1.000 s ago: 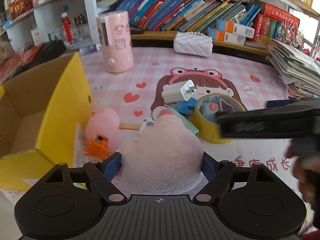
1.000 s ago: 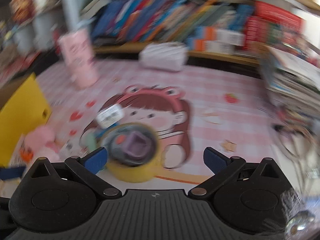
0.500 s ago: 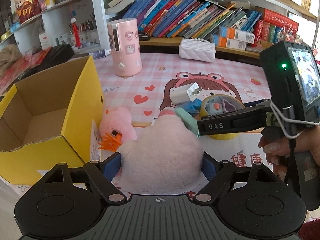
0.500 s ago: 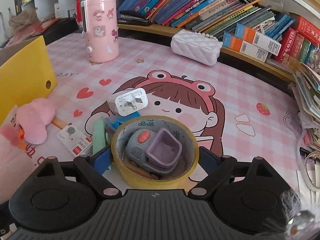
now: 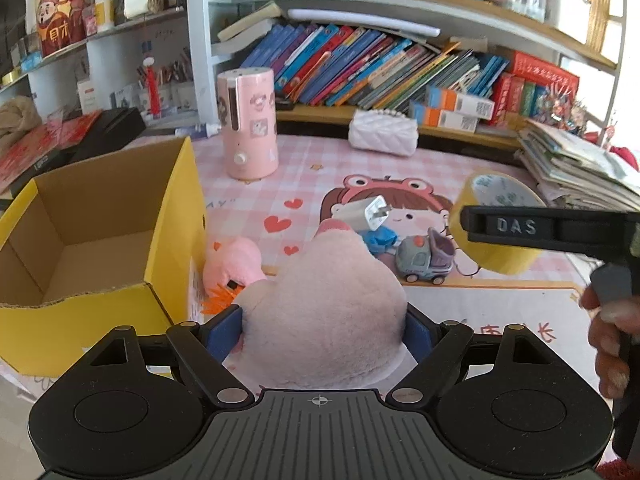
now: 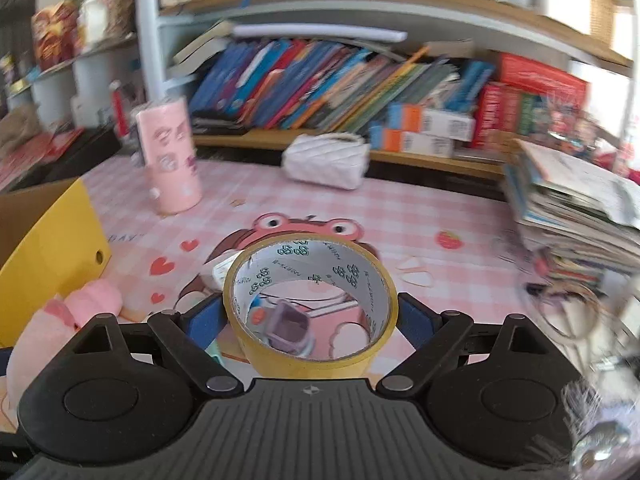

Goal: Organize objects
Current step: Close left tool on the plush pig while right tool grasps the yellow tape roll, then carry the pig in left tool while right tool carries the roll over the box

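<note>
My left gripper (image 5: pixel 320 328) is shut on a pink plush toy (image 5: pixel 324 304), held above the table just right of the open yellow cardboard box (image 5: pixel 80 240). My right gripper (image 6: pixel 310 320) is shut on a yellow tape roll (image 6: pixel 312 304) and holds it lifted and tilted; the roll also shows in the left wrist view (image 5: pixel 496 224). A small grey-purple toy truck (image 5: pixel 424 256) stands on the mat where the roll was. A white charger plug (image 5: pixel 362 212) and a blue item (image 5: pixel 380 240) lie beside it.
A pink cylinder appliance (image 5: pixel 248 128) and a white quilted bag (image 5: pixel 382 136) stand at the back of the pink mat. A stack of papers and books (image 5: pixel 576 172) lies at the right. A bookshelf (image 5: pixel 360 68) runs behind.
My right gripper closed on the tape roll and lifted it off the toy truck, tilting it. My left gripper rose slightly with the plush toy.
</note>
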Available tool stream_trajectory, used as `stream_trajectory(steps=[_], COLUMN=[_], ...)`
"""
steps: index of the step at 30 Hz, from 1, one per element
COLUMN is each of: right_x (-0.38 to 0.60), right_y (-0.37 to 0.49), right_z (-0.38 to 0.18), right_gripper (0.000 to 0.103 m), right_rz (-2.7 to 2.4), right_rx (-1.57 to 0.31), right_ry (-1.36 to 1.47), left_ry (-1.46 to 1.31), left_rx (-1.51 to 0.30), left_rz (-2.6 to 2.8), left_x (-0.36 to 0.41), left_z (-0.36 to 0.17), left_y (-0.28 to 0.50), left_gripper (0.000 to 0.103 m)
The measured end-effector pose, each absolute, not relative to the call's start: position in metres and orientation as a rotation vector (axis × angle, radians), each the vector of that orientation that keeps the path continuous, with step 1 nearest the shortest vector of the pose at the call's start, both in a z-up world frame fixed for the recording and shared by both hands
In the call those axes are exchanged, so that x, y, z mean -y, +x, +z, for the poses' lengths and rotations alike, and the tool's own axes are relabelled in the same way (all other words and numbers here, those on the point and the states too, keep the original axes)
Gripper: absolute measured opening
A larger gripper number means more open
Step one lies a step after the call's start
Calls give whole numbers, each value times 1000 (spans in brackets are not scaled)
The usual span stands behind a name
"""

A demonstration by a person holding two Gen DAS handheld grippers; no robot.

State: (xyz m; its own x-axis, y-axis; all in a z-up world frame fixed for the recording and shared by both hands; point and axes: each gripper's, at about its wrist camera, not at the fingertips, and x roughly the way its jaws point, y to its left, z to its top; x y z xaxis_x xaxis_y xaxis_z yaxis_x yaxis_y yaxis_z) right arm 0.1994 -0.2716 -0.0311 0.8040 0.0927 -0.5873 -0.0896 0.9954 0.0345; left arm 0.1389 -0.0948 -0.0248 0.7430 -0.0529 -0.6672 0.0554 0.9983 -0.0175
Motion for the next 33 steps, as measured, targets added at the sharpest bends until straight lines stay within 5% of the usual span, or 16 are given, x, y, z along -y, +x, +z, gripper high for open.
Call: stream_trajectory(steps=[12,33], right_x=[245,96], right_y=[127,11], right_z=[-10,-19], right_gripper=[89,89], right_rz=[12,211], right_rx=[-534,-657], right_ry=[-28,-85], left_ry=[-5,-139], left_rx=[-646,-671], left_rz=[-166,40], left_x=[66,-85], left_z=[-11,-14], left_y=[100,0], left_gripper=[84,84])
